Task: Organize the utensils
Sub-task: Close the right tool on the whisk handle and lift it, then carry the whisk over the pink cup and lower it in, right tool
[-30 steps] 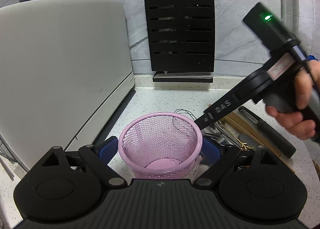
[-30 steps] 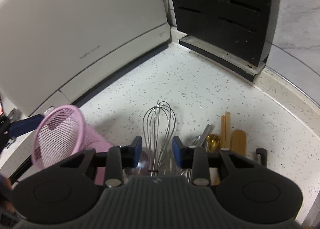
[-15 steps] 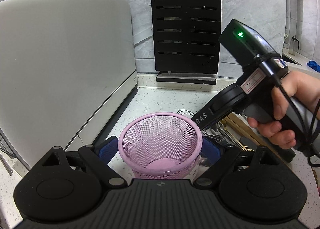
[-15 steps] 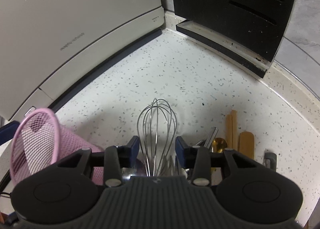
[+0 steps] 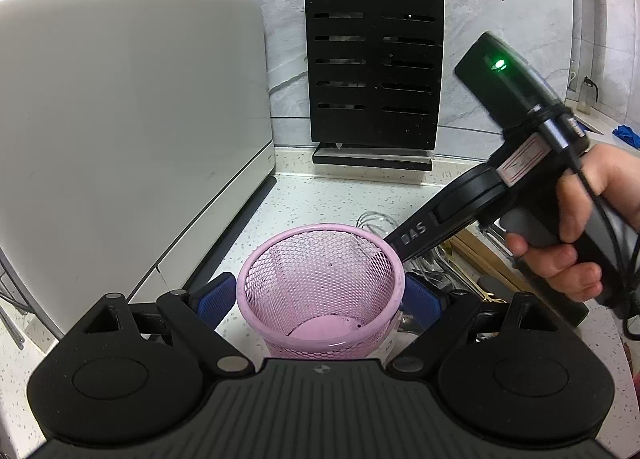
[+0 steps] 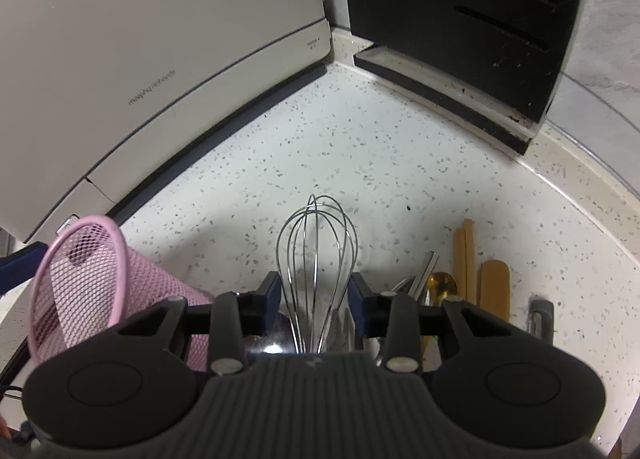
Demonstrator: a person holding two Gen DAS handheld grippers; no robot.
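A pink mesh cup stands on the speckled counter, and my left gripper is shut on it with a blue pad pressed to each side. The cup also shows at the left of the right wrist view. A wire whisk lies on the counter pointing away from me. My right gripper straddles its wire head; the jaws are closing and the pads meet the outer wires. In the left wrist view a hand holds the right gripper's body just behind the cup; its fingertips are hidden there.
Right of the whisk lie wooden chopsticks, a wooden spatula, a gold spoon and a black handle. A white appliance walls off the left. A black knife block stands at the back.
The right gripper has edged slightly forward over the whisk, its jaws widening a little and then narrowing. The left gripper and the cup have stayed put.
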